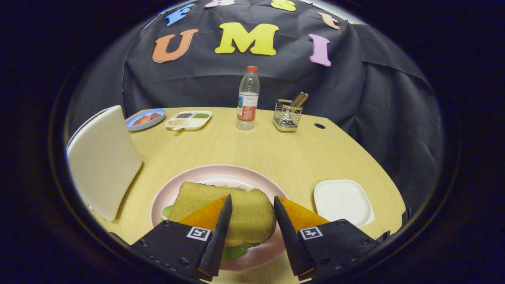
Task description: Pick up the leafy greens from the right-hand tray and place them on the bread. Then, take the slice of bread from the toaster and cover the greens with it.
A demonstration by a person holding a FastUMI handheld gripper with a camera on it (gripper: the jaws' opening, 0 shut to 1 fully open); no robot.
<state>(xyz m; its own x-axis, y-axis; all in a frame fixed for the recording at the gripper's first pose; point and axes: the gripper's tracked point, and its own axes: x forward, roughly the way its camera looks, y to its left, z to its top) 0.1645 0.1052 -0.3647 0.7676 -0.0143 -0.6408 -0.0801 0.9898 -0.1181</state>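
A slice of brown bread (248,213) lies flat on the pink plate (189,179), just below my fingers. Leafy greens (234,252) peek out from under its near edge and its left corner. My gripper (252,198) hovers over the slice and is open; the fingertips (227,205) stand apart above the bread's top and do not press on it. The small white square tray (342,201) to the right of the plate holds nothing. A white toaster (102,159) stands to the left of the plate.
Beyond the plate stand a water bottle (247,98) and a wire basket (287,115) with utensils. Further left are a divided white dish (189,119) of grains and a blue plate (145,118) with food. The wooden table (276,150) ends close behind the white tray.
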